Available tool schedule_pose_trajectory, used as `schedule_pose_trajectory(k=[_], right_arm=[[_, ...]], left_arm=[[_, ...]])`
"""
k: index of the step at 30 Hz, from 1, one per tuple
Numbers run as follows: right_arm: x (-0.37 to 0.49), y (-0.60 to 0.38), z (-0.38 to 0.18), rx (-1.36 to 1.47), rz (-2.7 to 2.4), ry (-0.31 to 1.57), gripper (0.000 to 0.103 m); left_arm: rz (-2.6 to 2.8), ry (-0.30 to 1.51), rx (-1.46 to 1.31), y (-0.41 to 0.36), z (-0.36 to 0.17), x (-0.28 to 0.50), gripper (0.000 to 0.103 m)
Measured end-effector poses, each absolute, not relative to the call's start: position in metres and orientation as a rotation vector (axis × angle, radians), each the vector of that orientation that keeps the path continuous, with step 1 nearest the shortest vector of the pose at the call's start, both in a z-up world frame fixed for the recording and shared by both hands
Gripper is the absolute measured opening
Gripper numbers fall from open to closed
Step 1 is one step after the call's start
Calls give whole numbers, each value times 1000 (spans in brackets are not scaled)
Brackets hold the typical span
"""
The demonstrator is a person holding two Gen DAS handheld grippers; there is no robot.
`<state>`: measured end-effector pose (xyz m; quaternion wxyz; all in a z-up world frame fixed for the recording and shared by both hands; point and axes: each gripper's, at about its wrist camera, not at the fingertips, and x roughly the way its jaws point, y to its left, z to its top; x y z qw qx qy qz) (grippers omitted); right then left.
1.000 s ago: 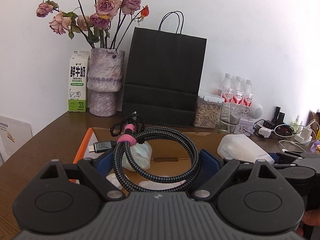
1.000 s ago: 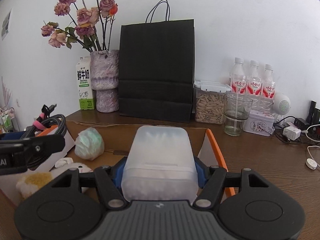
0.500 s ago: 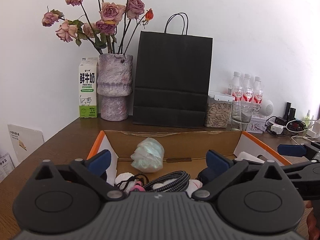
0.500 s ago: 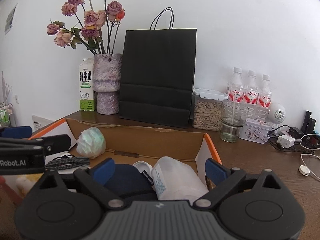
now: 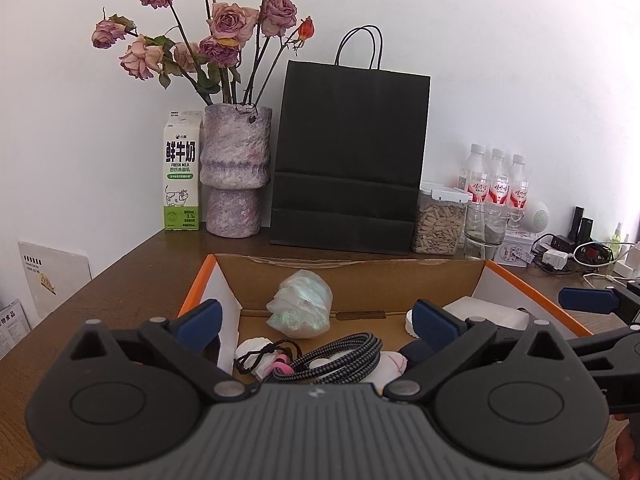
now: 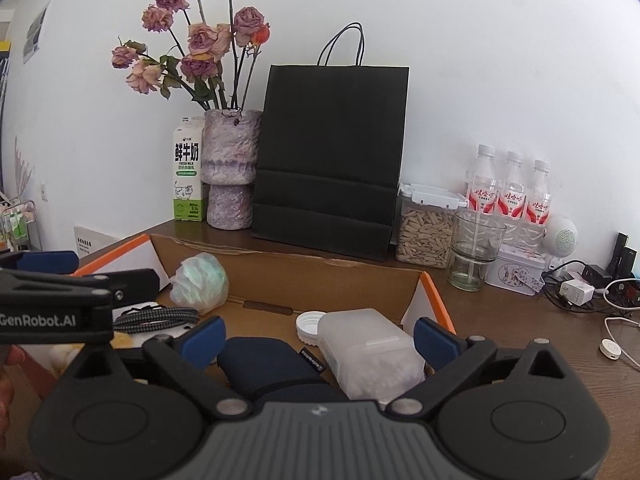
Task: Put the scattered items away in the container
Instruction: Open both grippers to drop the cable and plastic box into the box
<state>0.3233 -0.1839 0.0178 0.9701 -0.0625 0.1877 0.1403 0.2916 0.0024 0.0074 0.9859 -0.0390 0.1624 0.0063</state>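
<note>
The left tool [image 5: 316, 316] stands spread wide with nothing between its blue pads, hovering over the near edge of the open cardboard box with orange-edged flaps [image 5: 360, 270] on the brown wooden surface [image 5: 132, 284]. Below it, inside the box, lies the coiled black-and-grey braided cable with a pink tie [image 5: 332, 360], likely set there so it keeps its coil. The right tool [image 6: 318, 338] is likewise released, jaws opening, gripping nothing; the translucent white plastic bottle with a white cap [image 6: 368, 348] lies on its side in the box beside a dark navy soft pouch [image 6: 272, 364]. A crumpled pale plastic bag [image 5: 300, 308] rests against the far wall.
</note>
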Motion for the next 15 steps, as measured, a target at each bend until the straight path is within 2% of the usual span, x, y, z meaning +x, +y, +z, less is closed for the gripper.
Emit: schedule_pose_trajectory(k=[15], right_arm=[[291,-173,20,-130,271,348,101]], left_arm=[[17,288,-100,5,12,268,103]])
